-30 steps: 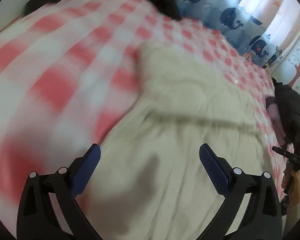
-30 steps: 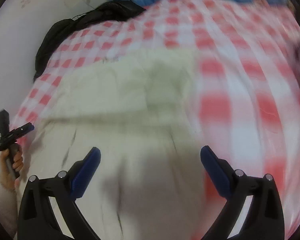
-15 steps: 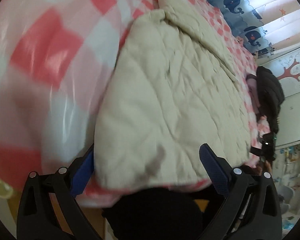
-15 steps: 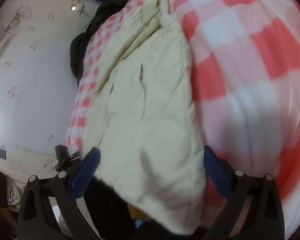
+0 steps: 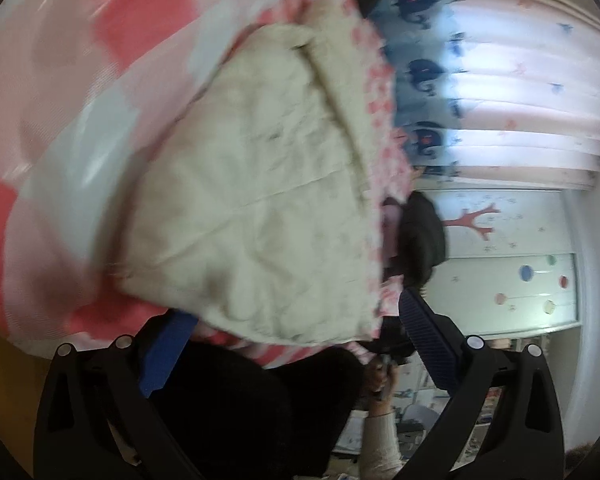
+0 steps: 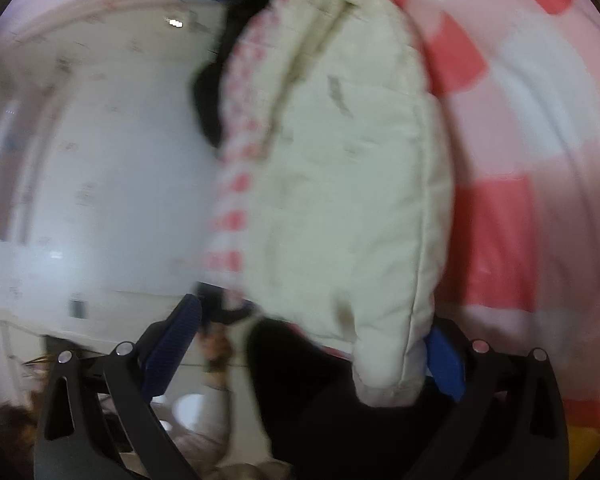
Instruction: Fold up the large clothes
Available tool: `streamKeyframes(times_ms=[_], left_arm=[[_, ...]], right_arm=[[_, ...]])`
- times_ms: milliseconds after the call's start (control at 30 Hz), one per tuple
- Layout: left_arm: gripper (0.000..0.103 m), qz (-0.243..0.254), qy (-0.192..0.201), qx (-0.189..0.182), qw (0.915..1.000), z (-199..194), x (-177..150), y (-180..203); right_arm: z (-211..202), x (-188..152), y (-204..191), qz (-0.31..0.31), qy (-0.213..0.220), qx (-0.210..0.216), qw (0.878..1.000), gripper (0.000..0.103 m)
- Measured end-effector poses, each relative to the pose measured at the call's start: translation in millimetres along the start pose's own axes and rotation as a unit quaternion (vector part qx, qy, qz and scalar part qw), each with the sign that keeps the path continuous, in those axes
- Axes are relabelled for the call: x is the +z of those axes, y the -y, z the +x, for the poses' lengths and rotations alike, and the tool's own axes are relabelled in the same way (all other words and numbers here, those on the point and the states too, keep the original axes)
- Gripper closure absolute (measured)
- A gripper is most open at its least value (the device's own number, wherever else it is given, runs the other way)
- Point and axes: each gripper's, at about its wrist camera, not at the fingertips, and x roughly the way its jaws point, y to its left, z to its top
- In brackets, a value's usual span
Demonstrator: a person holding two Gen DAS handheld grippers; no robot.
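A cream quilted jacket (image 5: 260, 200) lies flat on the pink-and-white checked bedsheet (image 5: 60, 80), its hem at the bed's near edge. My left gripper (image 5: 296, 344) is open, low at that edge, its fingers straddling the hem's left part without touching it. In the right wrist view the same jacket (image 6: 340, 180) stretches away, and its near right corner (image 6: 388, 360) hangs over the edge. My right gripper (image 6: 308, 356) is open around that corner, which partly hides the right blue pad (image 6: 444, 364).
A person's dark clothing (image 5: 240, 408) fills the space below the bed edge. A black coat (image 5: 420, 240) lies at the bed's far side, and a whale-print curtain (image 5: 420, 72) hangs beyond it. A white wall (image 6: 100, 160) lies to the left in the right wrist view.
Both grippers have drawn back from above the jacket to the bed's near edge and dropped low. The jacket's hem now sits between their open fingers.
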Motion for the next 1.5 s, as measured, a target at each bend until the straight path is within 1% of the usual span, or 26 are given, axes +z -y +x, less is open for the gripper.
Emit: streamKeyframes(times_ms=[33,67,133,167,233,300,367,433,467,500,567,600,700,800,900,933,967,1000,1033,1067,1100,1133,1167,1233,1333,1500], left_arm=[[0.008,0.010,0.003,-0.004,0.9999,0,0,7],[0.008,0.019,0.001,0.002,0.9998,-5,-1,9],[0.008,0.027,-0.010,0.024,0.9993,-1,0,12],[0.008,0.028,-0.017,0.037,0.9988,0,0,11],[0.008,0.022,-0.033,0.090,0.9952,7,2,2],[0.008,0.006,-0.041,0.103,0.9938,9,5,-10],[0.008,-0.005,-0.023,0.086,0.9960,4,10,-15],[0.008,0.001,0.016,0.017,0.9997,-6,12,-2],[0.008,0.012,0.025,-0.009,0.9996,-8,12,6],[0.008,0.025,0.030,-0.017,0.9991,-10,13,15],[0.008,0.045,0.018,0.013,0.9988,-7,15,24],[0.008,0.043,0.006,0.027,0.9987,-2,18,22],[0.008,0.010,-0.016,0.065,0.9977,6,23,1],[0.008,-0.009,-0.015,0.066,0.9976,7,25,-16],[0.009,0.004,0.012,0.072,0.9974,5,26,-11],[0.020,0.023,0.021,0.085,0.9959,7,25,-1],[0.045,0.031,0.019,0.104,0.9939,10,24,2],[0.058,0.032,0.011,0.119,0.9923,14,24,3],[0.083,0.032,0.001,0.136,0.9903,20,24,4],[0.090,0.039,0.000,0.157,0.9868,23,24,7],[0.091,0.044,0.002,0.168,0.9847,24,25,9],[0.093,0.044,0.003,0.170,0.9844,25,26,10],[0.094,0.043,0.006,0.171,0.9843,25,27,13],[0.095,0.046,0.012,0.165,0.9851,24,27,26],[0.096,0.074,0.030,0.137,0.9874,10,24,62],[0.096,0.141,0.054,0.088,0.9845,-27,-8,138]], right_arm=[[-2,0,-1,-0.003,0.006,0.015,1.000,0.006],[-1,0,-1,-0.003,0.006,0.007,1.000,0.006],[4,0,4,-0.002,-0.012,-0.057,0.998,0.006],[6,0,7,-0.001,-0.022,-0.065,0.998,0.006],[5,-1,8,-0.002,-0.028,-0.067,0.997,0.006],[4,-1,7,-0.007,-0.029,-0.062,0.998,0.006],[9,1,6,-0.006,-0.025,-0.047,0.999,0.006],[7,3,-2,-0.013,-0.013,0.007,1.000,0.006],[1,5,-8,-0.022,0.000,0.034,0.999,0.006],[-1,3,-13,-0.026,0.008,0.049,0.998,0.006],[-2,5,-14,-0.028,0.007,0.043,0.999,0.006],[2,7,-12,-0.024,-0.002,0.020,1.000,0.006],[10,11,2,-0.002,-0.018,-0.018,1.000,0.006],[10,13,9,0.001,-0.009,-0.018,1.000,0.006],[8,12,11,-0.001,-0.013,-0.024,1.000,0.006],[9,11,9,-0.004,-0.014,-0.029,0.999,0.006],[8,11,6,-0.012,-0.014,-0.037,0.999,0.006],[10,10,3,-0.018,-0.012,-0.041,0.999,0.008],[12,9,1,-0.023,-0.011,-0.046,0.999,0.010],[12,9,-3,-0.027,-0.010,-0.059,0.998,0.025],[15,9,-3,-0.025,-0.010,-0.074,0.997,0.049],[19,9,-5,-0.022,-0.006,-0.085,0.996,0.062],[20,8,-6,-0.020,-0.001,-0.089,0.996,0.085],[18,9,-10,-0.021,0.017,-0.087,0.996,0.086],[11,11,-32,-0.044,0.048,-0.056,0.996,0.088],[-18,7,-89,-0.098,0.092,-0.007,0.991,0.089]])
